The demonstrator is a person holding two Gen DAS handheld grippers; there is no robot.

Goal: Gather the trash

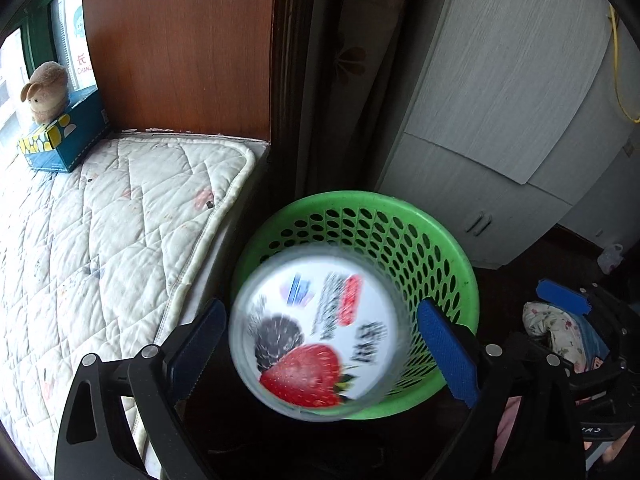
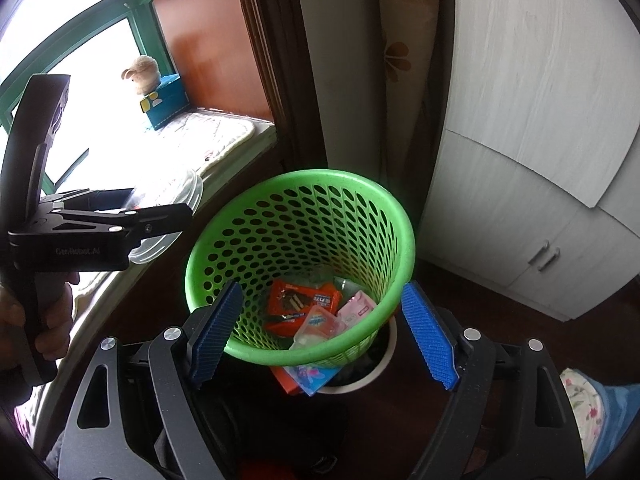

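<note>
A clear plastic cup (image 1: 320, 332) with a strawberry label on its white lid sits between the fingers of my left gripper (image 1: 320, 312), above the green basket (image 1: 452, 256). The cup is blurred while the fingers are sharp, and the blue pads (image 1: 444, 344) stand just off its sides, so the gripper is open. In the right wrist view the left gripper (image 2: 160, 210) hangs to the left of the green basket (image 2: 400, 216) with the clear cup (image 2: 192, 190) at its jaws. My right gripper (image 2: 322, 288) is open over the basket's near rim, holding nothing. In the basket lie an orange-red wrapper (image 2: 296, 300), a pink packet (image 2: 358, 306) and a small clear box (image 2: 320, 322).
A quilted window seat (image 1: 100, 220) runs along the left, with a blue box (image 1: 68, 140) and a plush toy (image 1: 46, 88) at its far end. A grey cupboard (image 1: 500, 120) stands behind the basket. A colourful packet (image 2: 310, 378) and a white ring (image 2: 386, 356) lie under the basket.
</note>
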